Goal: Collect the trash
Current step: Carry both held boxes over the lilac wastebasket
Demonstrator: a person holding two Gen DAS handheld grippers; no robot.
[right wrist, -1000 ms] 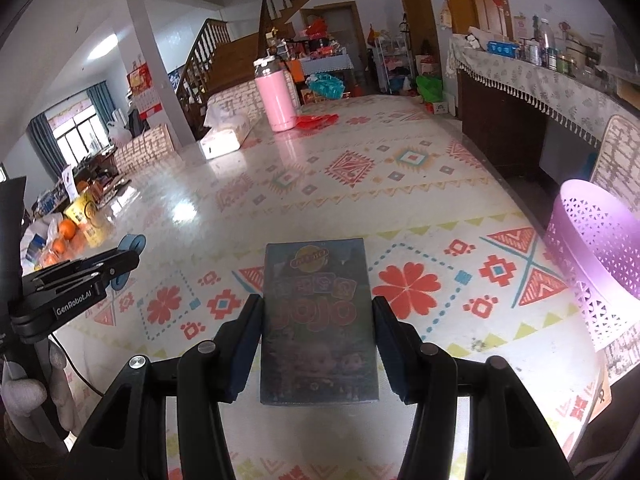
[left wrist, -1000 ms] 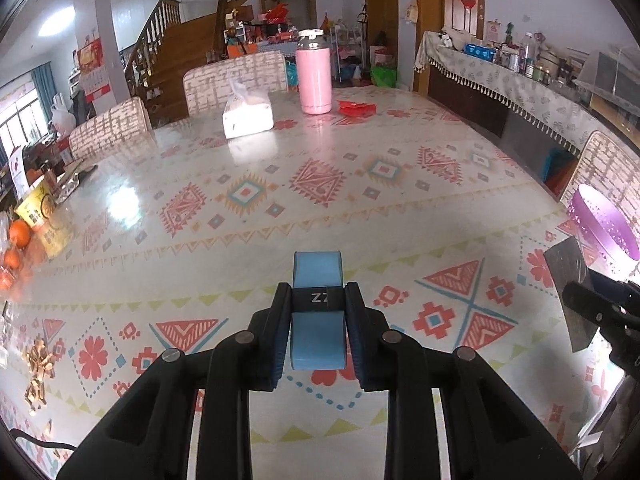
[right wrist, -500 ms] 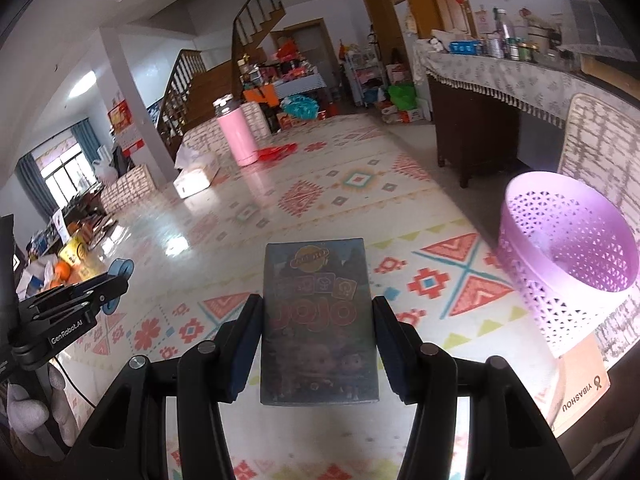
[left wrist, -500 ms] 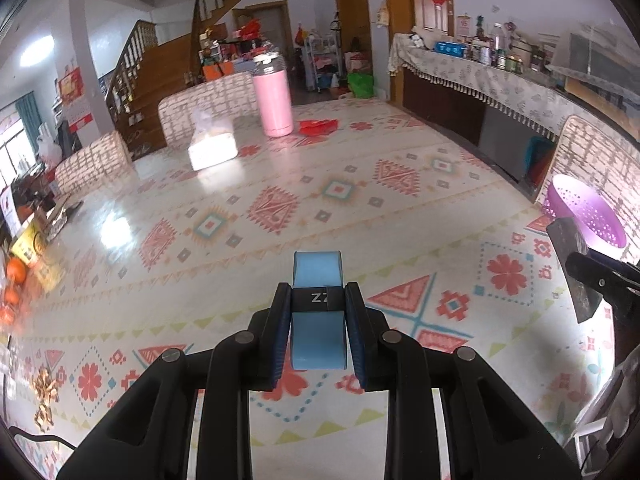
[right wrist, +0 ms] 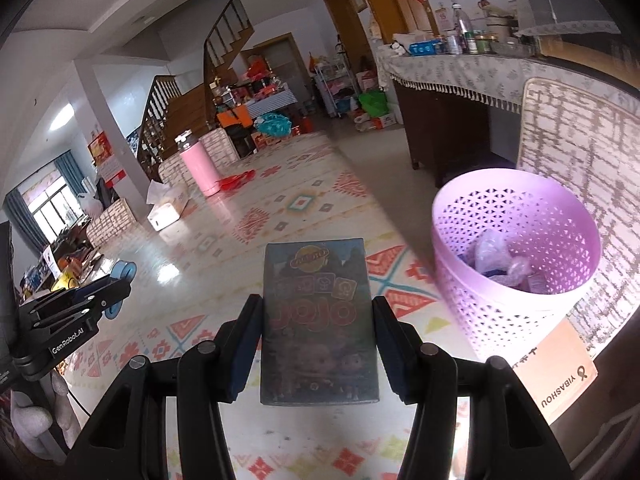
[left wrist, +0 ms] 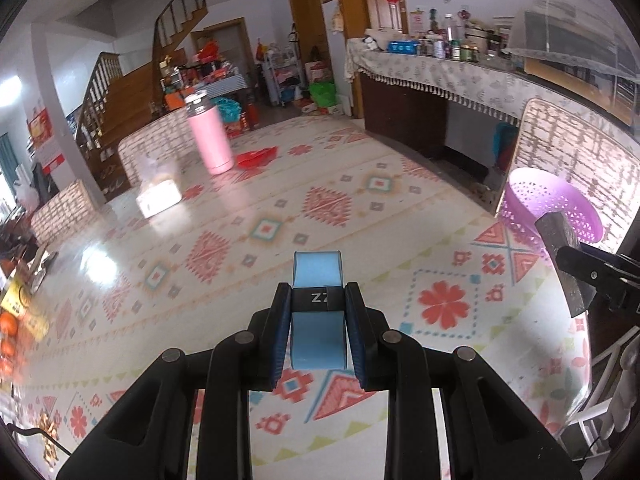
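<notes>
My left gripper (left wrist: 318,300) is shut on a light blue folded pad with a black band (left wrist: 317,276), held above the patterned table. My right gripper (right wrist: 318,312) is shut on a dark JOJO snack packet (right wrist: 318,320), held flat over the table's right edge. A purple perforated trash basket (right wrist: 472,264) stands just right of the packet, beside the table, with crumpled plastic wrappers (right wrist: 496,258) inside. The basket also shows in the left wrist view (left wrist: 520,196), where the right gripper and packet (left wrist: 568,256) hang in front of it.
A pink bottle (left wrist: 210,140), a red wrapper (left wrist: 256,157) and a white tissue box (left wrist: 158,198) sit at the table's far end. A cardboard piece (right wrist: 560,372) lies by the basket. Oranges (left wrist: 8,328) are at the left edge. A chair back (right wrist: 580,128) stands behind the basket.
Both grippers have swung to the right with their loads. The basket has come much nearer in the right wrist view, and its inside now shows.
</notes>
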